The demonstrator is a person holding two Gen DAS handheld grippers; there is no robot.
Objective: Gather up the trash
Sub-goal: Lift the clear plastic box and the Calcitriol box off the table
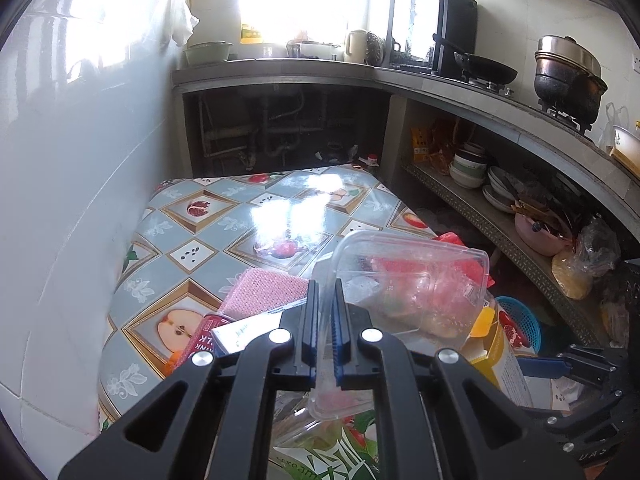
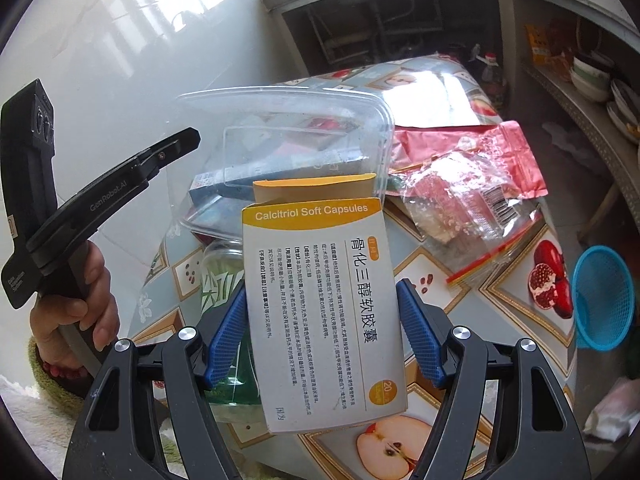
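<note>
While the Calcitriol Soft Capsules box (image 2: 324, 312) sits upright between your right gripper (image 2: 324, 332) pads, long axis running straight away from you, you've got it clamped and lifted over the fruit-pattern tablecloth (image 2: 516, 308). Your left gripper (image 1: 325, 320) is pinched tight on the rim of the clear plastic container (image 1: 408, 284), just beyond the box. Red foil pouch (image 2: 472, 152) and zip bag (image 2: 464, 208) lie right of it, blue basket (image 2: 604, 300) off the table edge. Nothing's blocking you.
</note>
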